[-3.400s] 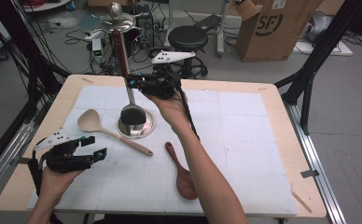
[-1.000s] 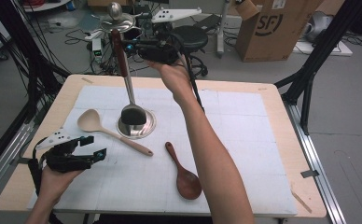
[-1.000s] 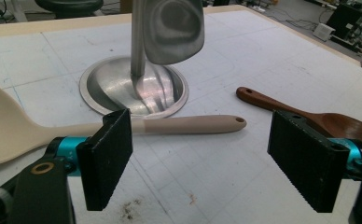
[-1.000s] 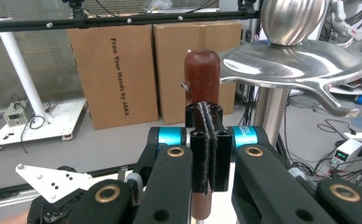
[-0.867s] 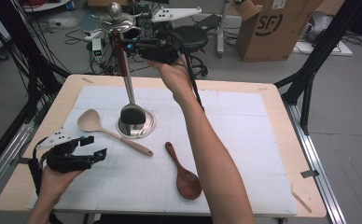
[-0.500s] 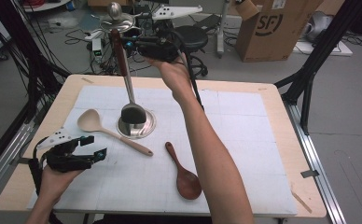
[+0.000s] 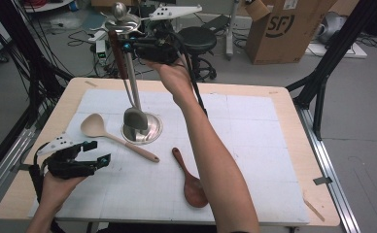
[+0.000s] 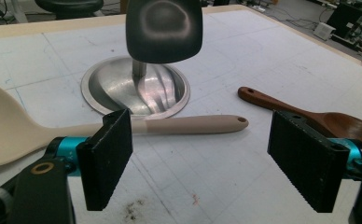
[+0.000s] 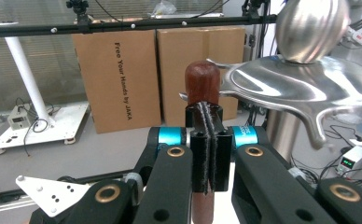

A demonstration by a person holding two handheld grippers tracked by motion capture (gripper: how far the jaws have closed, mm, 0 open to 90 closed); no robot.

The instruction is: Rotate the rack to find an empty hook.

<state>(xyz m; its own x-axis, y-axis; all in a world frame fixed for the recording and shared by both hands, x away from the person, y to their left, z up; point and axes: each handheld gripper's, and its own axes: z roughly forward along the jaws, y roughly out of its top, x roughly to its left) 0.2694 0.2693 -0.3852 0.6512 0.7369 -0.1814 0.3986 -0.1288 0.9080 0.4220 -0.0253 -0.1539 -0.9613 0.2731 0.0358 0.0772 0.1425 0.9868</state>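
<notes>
I have the right gripper (image 7: 127, 47) lifted high above the far edge of the table (image 7: 274, 97), beside the top of the metal utensil stand (image 7: 141, 127). Its jaws are clenched on the brown wooden handle of a spatula (image 7: 135, 118). In the right gripper view the two black pads press flat on the spatula handle (image 9: 202, 84), and its rounded end rises just above them. Just beside this end I see the flat hook plate (image 9: 291, 84) of the stand and the shiny ball (image 9: 312, 28) on top of it.

The spatula hangs almost upright. Its dark blade is low, over the round base of the stand, in the left half of the table. Whether the blade touches the base I cannot tell.

My left gripper (image 7: 93, 153) rests near the left front corner of the table, with its jaws released and nothing between them. In the left gripper view the two pads stand well apart above the white mat (image 8: 179, 186).

A beige spoon (image 7: 113, 137) lies beside the stand base, with its bowl toward the left edge. A dark wooden spoon (image 7: 190, 180) lies nearer to the front edge, with its bowl toward me.
</notes>
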